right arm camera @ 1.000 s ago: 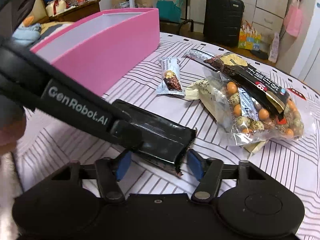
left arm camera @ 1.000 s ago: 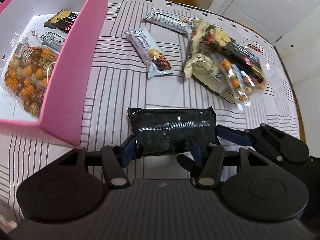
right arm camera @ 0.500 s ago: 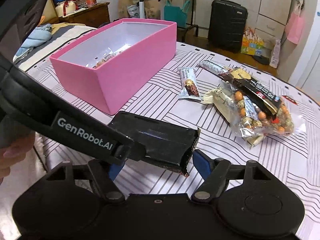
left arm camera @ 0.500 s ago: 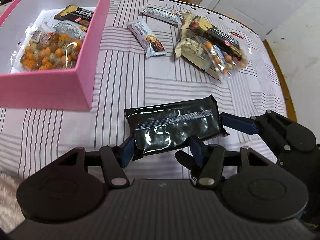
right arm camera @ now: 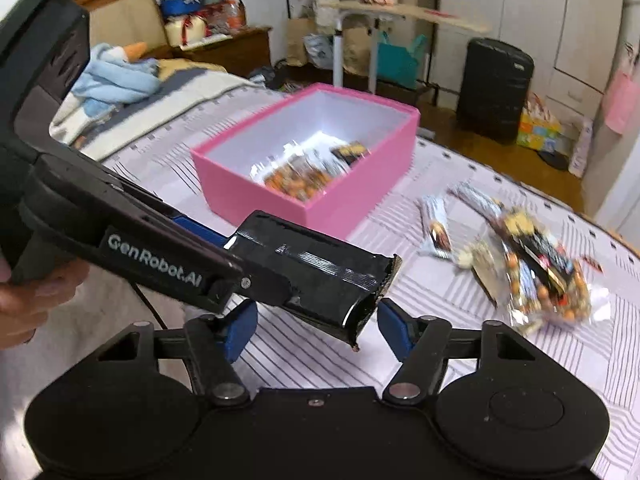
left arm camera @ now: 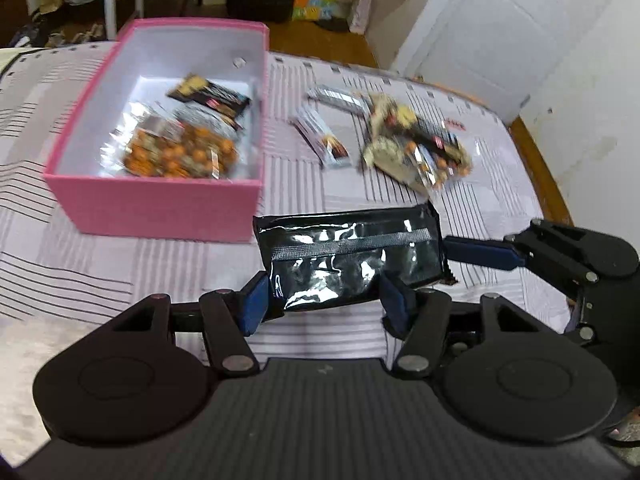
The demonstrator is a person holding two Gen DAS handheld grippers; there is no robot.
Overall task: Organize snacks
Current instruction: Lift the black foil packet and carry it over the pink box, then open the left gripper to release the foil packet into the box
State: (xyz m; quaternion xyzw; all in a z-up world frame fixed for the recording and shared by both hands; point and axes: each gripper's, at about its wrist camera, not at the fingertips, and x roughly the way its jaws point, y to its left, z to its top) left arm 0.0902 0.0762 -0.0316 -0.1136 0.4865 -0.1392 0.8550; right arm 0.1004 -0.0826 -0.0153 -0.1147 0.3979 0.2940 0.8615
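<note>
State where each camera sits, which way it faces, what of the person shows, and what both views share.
Left wrist: on the left gripper, looking down at the black snack pack it grips; the right gripper's finger enters at right.
Right wrist: on the right gripper, jaws closing around that pack's end, not pressing it; a hand holds the left gripper at left.
Shared: the pack, the pink box and the loose snack pile.

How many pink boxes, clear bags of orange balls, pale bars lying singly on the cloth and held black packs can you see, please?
pink box: 1
clear bags of orange balls: 2
pale bars on the cloth: 2
held black pack: 1
Total: 6
</note>
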